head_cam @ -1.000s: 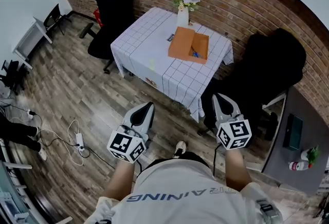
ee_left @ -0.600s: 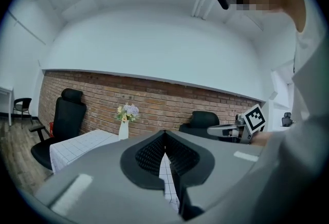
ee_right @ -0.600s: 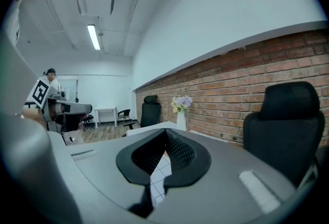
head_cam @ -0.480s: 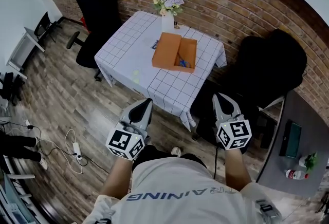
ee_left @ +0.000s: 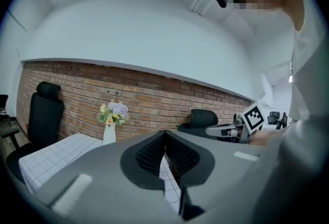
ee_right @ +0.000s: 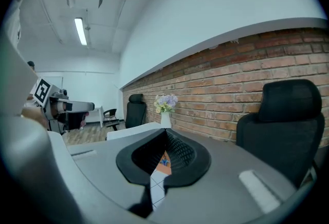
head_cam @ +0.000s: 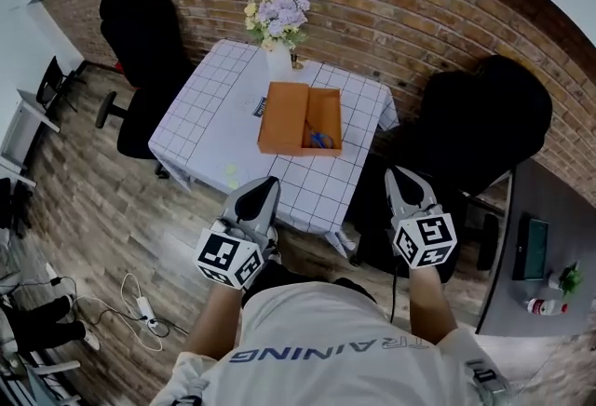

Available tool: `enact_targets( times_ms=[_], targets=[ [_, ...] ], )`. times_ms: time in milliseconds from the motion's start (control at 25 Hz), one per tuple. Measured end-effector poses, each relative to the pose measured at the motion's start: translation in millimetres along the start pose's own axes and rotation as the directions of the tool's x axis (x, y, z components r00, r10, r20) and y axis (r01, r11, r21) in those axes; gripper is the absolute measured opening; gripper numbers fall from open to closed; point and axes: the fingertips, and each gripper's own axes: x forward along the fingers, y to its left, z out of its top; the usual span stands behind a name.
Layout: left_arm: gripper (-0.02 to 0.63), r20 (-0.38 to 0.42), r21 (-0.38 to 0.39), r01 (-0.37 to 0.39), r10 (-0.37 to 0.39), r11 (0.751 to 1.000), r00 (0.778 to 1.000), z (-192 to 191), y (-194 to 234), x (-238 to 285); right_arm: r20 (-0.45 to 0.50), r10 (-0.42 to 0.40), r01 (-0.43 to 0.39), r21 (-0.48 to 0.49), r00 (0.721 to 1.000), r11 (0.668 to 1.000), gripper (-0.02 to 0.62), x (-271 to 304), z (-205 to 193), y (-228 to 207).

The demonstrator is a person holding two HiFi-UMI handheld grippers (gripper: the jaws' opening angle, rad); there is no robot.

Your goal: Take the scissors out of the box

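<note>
An open orange box (head_cam: pixel 284 118) lies on a table with a white checked cloth (head_cam: pixel 209 111). Blue-handled scissors (head_cam: pixel 319 140) rest in its right half. My left gripper (head_cam: pixel 264 182) is shut and empty, held level short of the table's near edge, below the box. My right gripper (head_cam: pixel 399 175) is also shut and empty, off the table's right corner. Through the right gripper's closed jaws a sliver of the orange box (ee_right: pixel 164 165) and the blue scissors (ee_right: pixel 164 160) shows. In the left gripper view the left gripper (ee_left: pixel 165 133) points over the cloth (ee_left: pixel 49 159).
A white vase of flowers (head_cam: pixel 277 50) stands at the table's far edge by the brick wall. Black office chairs stand at the left (head_cam: pixel 140 32) and the right (head_cam: pixel 484 120). A grey desk (head_cam: pixel 540 292) is at the far right, and cables (head_cam: pixel 140 306) lie on the wooden floor.
The table and box have come nearer and slid left in the head view as the person stepped forward. Both grippers advanced with the person and stayed shut.
</note>
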Motion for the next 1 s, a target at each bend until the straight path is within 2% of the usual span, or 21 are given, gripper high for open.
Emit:
enact_targets(
  times_ms=[320,680,800,1000],
  targets=[
    [0.003,-0.036,0.003,0.134,-0.134,0.991,0.990,22,84,66,-0.053,-0.096,0.097,0.011,0.994,0.995,0.014,84,25,8],
    [0.003,-0.076,-0.003,0.214,-0.214,0.977,0.974,20,190,113,-0.182,-0.193,0.202,0.027,0.964,0.979,0.014,170,7,28],
    [0.003,-0.095,-0.032,0.235,-0.237,0.972,0.967,13,207,125,-0.226,-0.205,0.216,0.028,0.952,0.976,0.014,185,-4,32],
    [0.003,-0.123,-0.074,0.271,-0.278,0.960,0.953,-4,196,139,-0.288,-0.208,0.229,0.043,0.935,0.972,0.014,189,-23,21]
  ],
)
